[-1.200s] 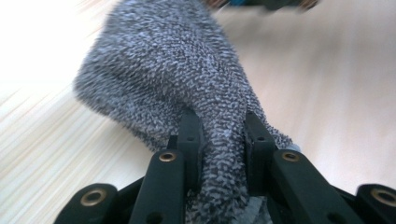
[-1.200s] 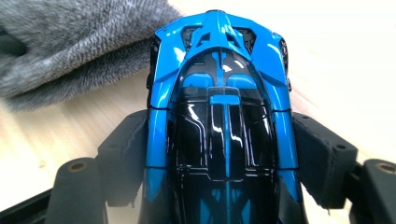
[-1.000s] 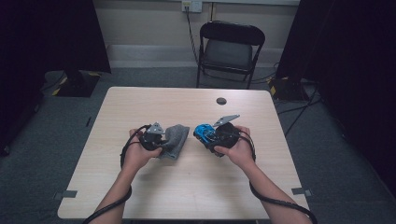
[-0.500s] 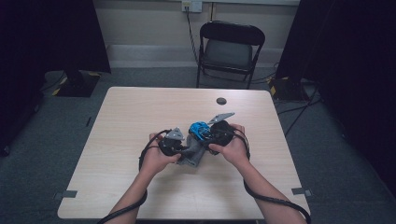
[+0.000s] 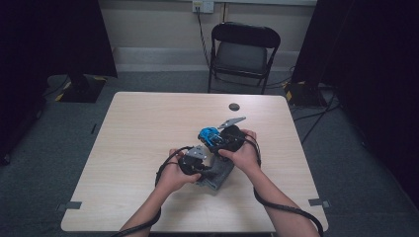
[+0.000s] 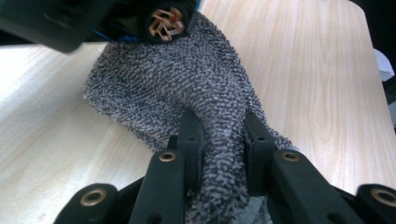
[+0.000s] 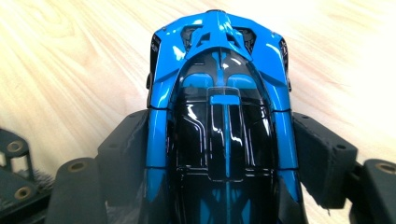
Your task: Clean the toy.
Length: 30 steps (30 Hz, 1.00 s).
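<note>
Work in hand: wiping a blue toy car (image 7: 219, 107) with a grey terry cloth (image 6: 187, 88), as I read it.
My left tool (image 5: 193, 160): clamped tight on a bunched fold of the cloth; in the left gripper view the fold is pinched between both jaws.
My right tool (image 5: 217, 140): gripping the toy car by its flanks, jaws pressed on both sides, nose pointing away from me.
Where the things are: car held at mid-tabletop (image 5: 148, 128), cloth just below it toward me, its free end draped against the car's wheel end.
Done so far: both things are picked up and brought together, touching.
Left to do: the rubbing itself, I judge; the glossy roof is not covered by cloth yet.
Also there: a small dark disc (image 5: 233, 106) near the far edge, a folding chair (image 5: 242, 49) beyond.
</note>
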Available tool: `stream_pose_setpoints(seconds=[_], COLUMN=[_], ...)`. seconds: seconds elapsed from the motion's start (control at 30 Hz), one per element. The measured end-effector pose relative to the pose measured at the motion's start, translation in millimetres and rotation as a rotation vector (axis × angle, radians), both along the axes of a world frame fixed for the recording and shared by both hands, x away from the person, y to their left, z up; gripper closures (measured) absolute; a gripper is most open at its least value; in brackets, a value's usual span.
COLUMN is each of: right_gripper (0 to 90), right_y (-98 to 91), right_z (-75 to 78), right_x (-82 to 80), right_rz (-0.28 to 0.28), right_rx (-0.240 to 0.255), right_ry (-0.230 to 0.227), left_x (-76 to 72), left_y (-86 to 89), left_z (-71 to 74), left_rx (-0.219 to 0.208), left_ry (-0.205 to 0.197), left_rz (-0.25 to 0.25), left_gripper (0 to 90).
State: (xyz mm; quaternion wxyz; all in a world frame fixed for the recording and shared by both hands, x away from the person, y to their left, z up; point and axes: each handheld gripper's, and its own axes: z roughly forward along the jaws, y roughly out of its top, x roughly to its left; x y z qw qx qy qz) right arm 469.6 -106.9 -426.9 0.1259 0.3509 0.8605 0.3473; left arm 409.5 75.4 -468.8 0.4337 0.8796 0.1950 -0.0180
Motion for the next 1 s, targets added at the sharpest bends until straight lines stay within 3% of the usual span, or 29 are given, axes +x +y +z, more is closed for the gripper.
stream_pose_setpoints(seconds=[0.13, 0.3, 0.57, 0.73, 0.77, 1.0], right_gripper=[26.1, 26.1, 26.1, 26.0, 26.1, 26.1], right_y=[-2.7, -7.2, -7.4, -7.7, -7.8, -4.8], right_z=[1.7, 5.8, 7.5, 5.1, 4.1, -0.8], right_x=[1.9, -0.5, -8.1, -10.6, -11.0, -13.6], right_rz=[0.003, 0.007, 0.032, 0.037, 0.037, 0.038], right_rx=[0.005, 0.022, 0.016, 0.009, 0.016, 0.002], right_ry=[0.002, -0.005, -0.018, -0.017, -0.012, -0.017], left_x=[0.9, 12.6, 32.8, 41.3, 43.2, 40.3], left_y=[9.1, 32.2, 60.9, 67.4, 68.1, 59.9], left_z=[0.9, 7.1, 16.8, 21.0, 23.0, 22.6], left_rx=[0.027, 0.064, 0.062, 0.066, 0.051, 0.048], left_ry=[0.001, -0.03, -0.046, -0.062, -0.071, -0.078], left_rz=[0.007, 0.112, 0.249, 0.283, 0.302, 0.275], left_gripper=[73.5, 73.3, 73.4, 73.4, 73.4, 73.5])
